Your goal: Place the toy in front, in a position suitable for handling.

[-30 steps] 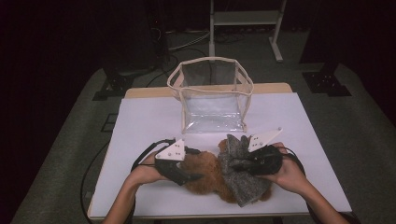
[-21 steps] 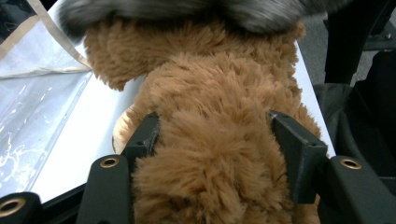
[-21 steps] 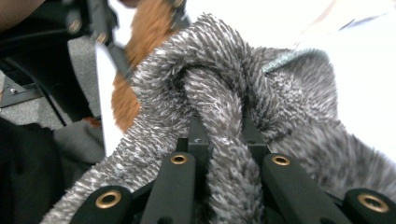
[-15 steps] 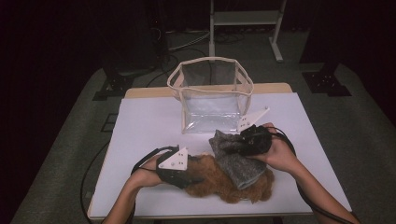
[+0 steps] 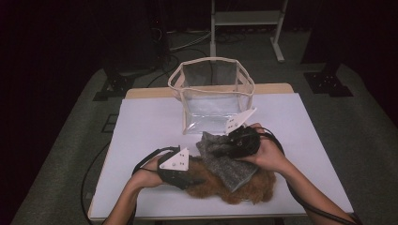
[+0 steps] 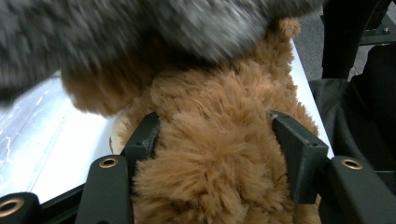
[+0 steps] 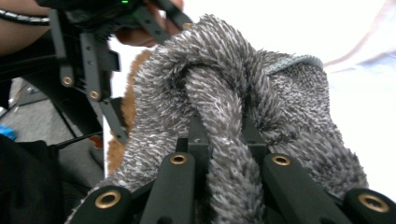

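Observation:
A brown plush toy lies near the front edge of the white table. My left gripper has just been closing, and its jaws now press into the toy's fur on both sides. A grey fuzzy cloth drapes over the toy's left part. My right gripper is shut on a fold of that cloth and holds it raised, a bunch of it pinched between the jaws. The cloth's lower end still rests on the toy.
A clear plastic bag with cream trim stands open at the table's far middle, just beyond the right gripper. Dark floor, stand legs and cables surround the table. The left gripper's frame is at the upper left of the right gripper view.
The right gripper has risen and moved away toward the clear bag, drawing the grey cloth up off the brown toy. The left gripper has stayed put on the toy.

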A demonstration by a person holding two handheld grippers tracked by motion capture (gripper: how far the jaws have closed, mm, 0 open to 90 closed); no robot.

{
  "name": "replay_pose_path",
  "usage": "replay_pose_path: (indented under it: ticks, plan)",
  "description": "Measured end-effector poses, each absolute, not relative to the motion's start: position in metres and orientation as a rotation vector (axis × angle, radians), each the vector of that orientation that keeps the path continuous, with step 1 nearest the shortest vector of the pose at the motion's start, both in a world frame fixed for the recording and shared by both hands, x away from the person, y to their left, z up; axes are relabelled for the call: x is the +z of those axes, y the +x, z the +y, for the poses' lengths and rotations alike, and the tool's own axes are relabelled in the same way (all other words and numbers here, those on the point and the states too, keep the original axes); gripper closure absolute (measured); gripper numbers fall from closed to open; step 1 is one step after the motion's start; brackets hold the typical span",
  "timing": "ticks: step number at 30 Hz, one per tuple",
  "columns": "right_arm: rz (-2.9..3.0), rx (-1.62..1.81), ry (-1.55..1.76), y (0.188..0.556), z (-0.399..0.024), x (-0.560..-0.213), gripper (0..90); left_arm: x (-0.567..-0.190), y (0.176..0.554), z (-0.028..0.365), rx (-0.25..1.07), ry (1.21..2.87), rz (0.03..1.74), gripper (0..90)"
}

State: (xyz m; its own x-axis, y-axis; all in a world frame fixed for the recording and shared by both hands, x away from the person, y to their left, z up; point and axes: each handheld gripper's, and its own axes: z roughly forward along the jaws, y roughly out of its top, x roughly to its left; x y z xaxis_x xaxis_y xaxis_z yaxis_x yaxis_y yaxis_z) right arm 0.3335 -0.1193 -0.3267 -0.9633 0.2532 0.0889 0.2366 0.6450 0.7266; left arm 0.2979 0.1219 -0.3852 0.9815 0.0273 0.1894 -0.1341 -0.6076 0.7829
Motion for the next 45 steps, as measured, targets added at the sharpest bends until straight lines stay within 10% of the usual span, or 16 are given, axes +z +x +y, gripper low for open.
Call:
replay_pose_path:
  ticks: [23, 45]
  plan:
    - [2.686, 1.221, 0.888, 0.34, -0.257, -0.357, 78.8, -0.386, 0.3, 0.124, 0.209, 2.205, -0.046, 39.5]
    - [2.717, 1.229, 0.861, 0.353, -0.238, -0.354, 78.8, -0.386, 0.303, 0.124, 0.214, 2.199, -0.016, 38.0]
